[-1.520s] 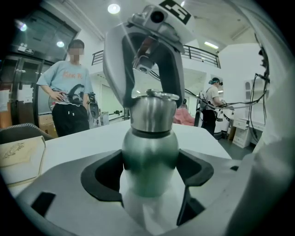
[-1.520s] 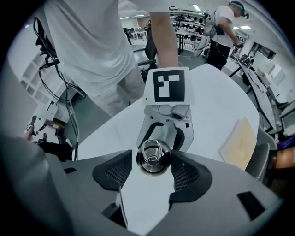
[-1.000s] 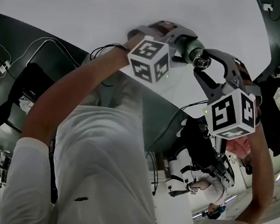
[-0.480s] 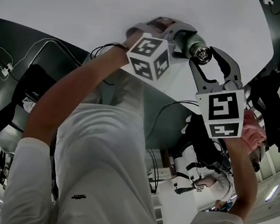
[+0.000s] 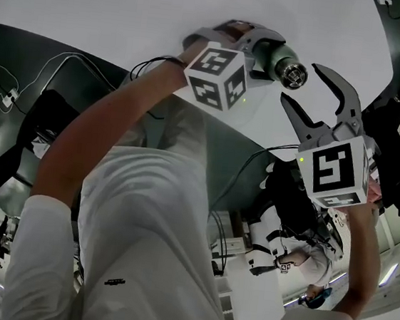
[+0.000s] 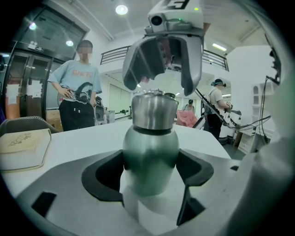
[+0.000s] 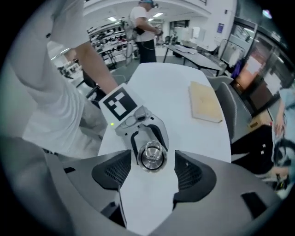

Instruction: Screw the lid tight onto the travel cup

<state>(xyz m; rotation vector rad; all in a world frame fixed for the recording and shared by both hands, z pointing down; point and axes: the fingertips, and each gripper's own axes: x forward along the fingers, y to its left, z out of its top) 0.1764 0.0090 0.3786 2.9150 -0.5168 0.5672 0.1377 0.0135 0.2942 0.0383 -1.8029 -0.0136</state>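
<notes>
White tabletop (image 5: 131, 11) spreads under both tongs in a bright, open workshop, carrying one tan board (image 6: 23, 147) at the left of the left gripper view. Your left gripper (image 6: 150, 161) is clamped round the one green steel travel cup (image 6: 150, 138), held over the table with its one silver lid (image 6: 154, 110) on top. Your right gripper (image 7: 150, 168) has just been opening; its jaws stand wide either side of that lid, pads clear.
</notes>
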